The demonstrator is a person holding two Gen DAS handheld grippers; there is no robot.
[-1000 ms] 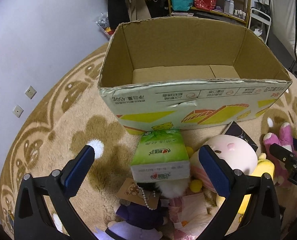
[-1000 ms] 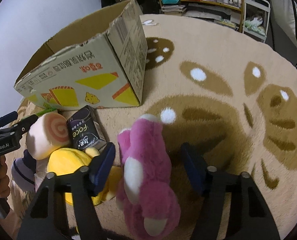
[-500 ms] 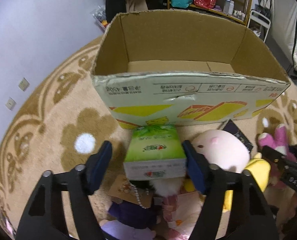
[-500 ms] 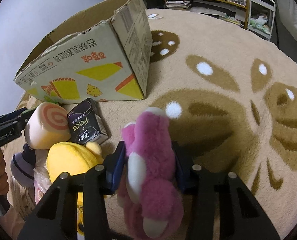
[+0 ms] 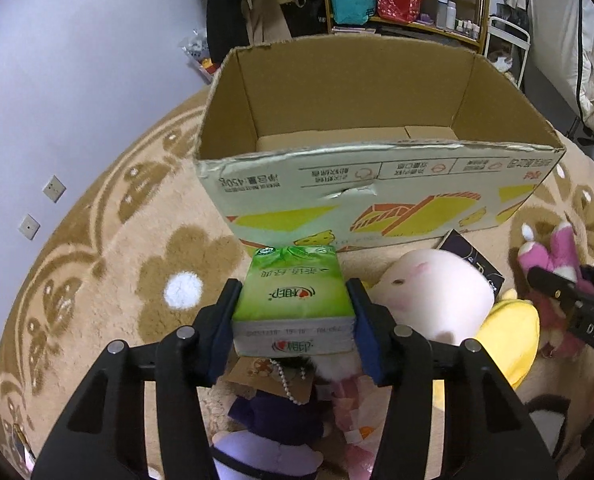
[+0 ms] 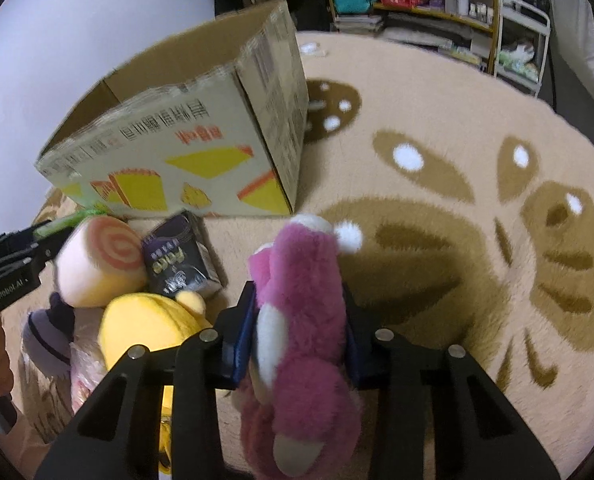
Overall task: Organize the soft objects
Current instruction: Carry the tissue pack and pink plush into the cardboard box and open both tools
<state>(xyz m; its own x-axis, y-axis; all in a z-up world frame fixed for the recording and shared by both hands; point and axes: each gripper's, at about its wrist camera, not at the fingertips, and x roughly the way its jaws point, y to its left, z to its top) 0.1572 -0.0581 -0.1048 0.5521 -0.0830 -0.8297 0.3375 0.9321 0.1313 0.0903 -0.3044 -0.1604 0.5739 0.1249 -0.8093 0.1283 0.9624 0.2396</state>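
Both grips have just closed: your left gripper [image 5: 293, 316] pinches the tissue pack [image 5: 293, 300], your right gripper [image 6: 299, 336] the pink plush [image 6: 301, 320]; next, lift them into the cardboard box [image 5: 377, 184] at upper centre.

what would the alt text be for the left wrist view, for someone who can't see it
The left gripper is clamped on a green tissue pack just in front of an open, empty cardboard box on a beige patterned rug. Plush toys lie right of the pack, among them a round pink plush and a yellow plush.
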